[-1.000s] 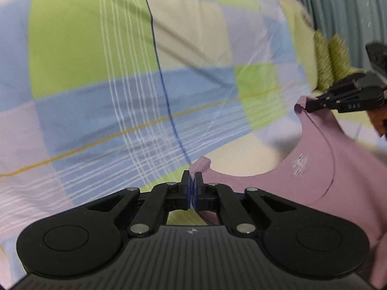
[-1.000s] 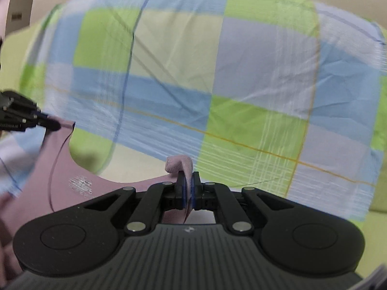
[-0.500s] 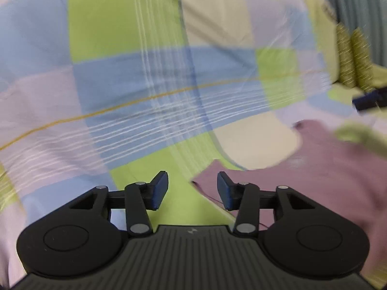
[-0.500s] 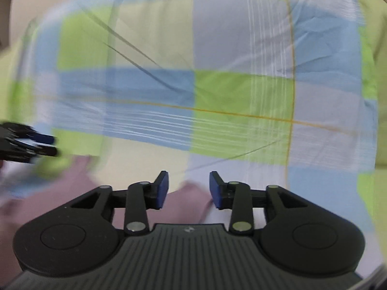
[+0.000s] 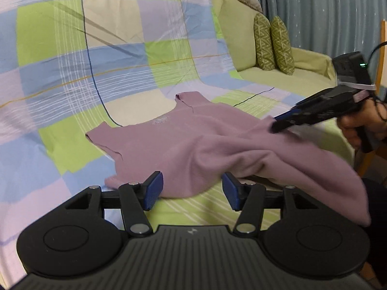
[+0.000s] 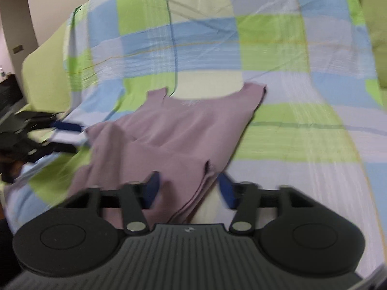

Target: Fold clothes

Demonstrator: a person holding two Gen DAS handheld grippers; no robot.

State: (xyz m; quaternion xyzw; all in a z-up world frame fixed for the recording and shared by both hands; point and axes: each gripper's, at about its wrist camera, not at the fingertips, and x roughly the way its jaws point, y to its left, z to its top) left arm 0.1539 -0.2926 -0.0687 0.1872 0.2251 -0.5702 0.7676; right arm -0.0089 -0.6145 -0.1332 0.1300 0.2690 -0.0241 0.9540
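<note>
A mauve sleeveless top [image 5: 183, 140] lies on the checked sheet [image 5: 96, 77], straps at the far end, its near part rumpled and hanging off the front edge. It also shows in the right wrist view [image 6: 169, 133]. My left gripper [image 5: 192, 191] is open, with the top's near hem lying between its blue pads. My right gripper [image 6: 188, 188] is open over the top's lower side edge; in the left wrist view it [image 5: 287, 120] hovers at the top's right side. The left gripper appears at the left in the right wrist view [image 6: 63, 136], open.
The checked sheet covers a yellow-green sofa [image 5: 266, 77]. Two patterned green cushions [image 5: 273, 43] stand at the sofa's right end before a grey-blue curtain [image 5: 326, 12]. A cable and a wooden frame [image 5: 382, 48] are at the far right.
Both grippers went from shut on the top's shoulder straps to open, then pulled back toward the hem. The top now lies laid out on the sheet.
</note>
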